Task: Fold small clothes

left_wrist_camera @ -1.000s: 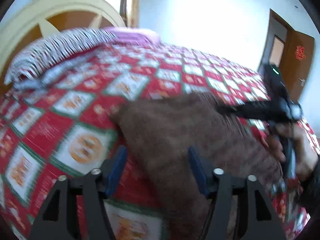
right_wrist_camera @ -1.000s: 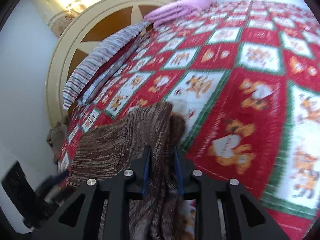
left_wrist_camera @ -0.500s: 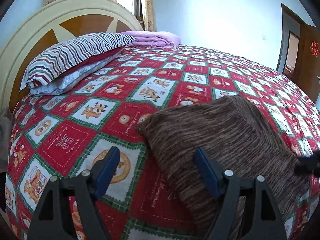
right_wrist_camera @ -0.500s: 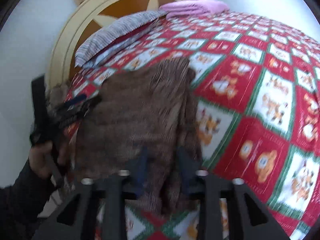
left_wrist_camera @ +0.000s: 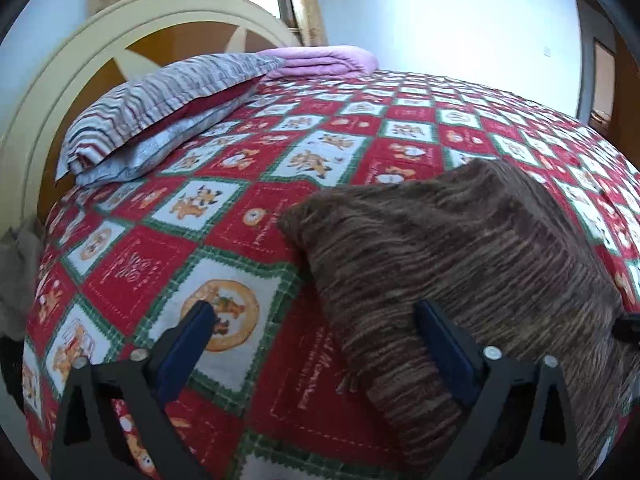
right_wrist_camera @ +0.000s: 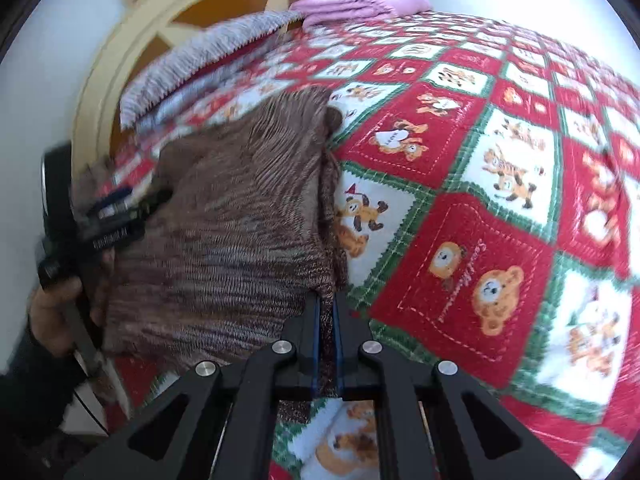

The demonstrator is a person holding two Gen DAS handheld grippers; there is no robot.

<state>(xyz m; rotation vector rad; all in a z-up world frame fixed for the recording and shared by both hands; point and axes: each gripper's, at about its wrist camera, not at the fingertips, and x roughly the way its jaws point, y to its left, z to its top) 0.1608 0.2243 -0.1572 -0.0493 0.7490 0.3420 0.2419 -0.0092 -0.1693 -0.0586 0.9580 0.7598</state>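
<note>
The right gripper (right_wrist_camera: 327,312) pinches the near edge of a brown knit garment (right_wrist_camera: 224,216) lying on a red quilt (right_wrist_camera: 500,184); only this view shows the left gripper (right_wrist_camera: 120,210), its fingers spread, beside the garment, a striped pillow (left_wrist_camera: 168,100) beyond.

A bed is covered by a red, green and white patchwork quilt (left_wrist_camera: 280,216) printed with cartoon bears. At its head a rounded cream headboard (left_wrist_camera: 120,40) with orange-brown panels is seen. A striped pillow (left_wrist_camera: 160,96) is laid against the headboard, with a folded pink blanket (left_wrist_camera: 324,60) beside it. Behind the headboard, a bright window with curtains (left_wrist_camera: 308,8) is seen. A pale blue wall (left_wrist_camera: 460,16) is lit beyond the bed, with a brown door (left_wrist_camera: 600,76) at its far end.
</note>
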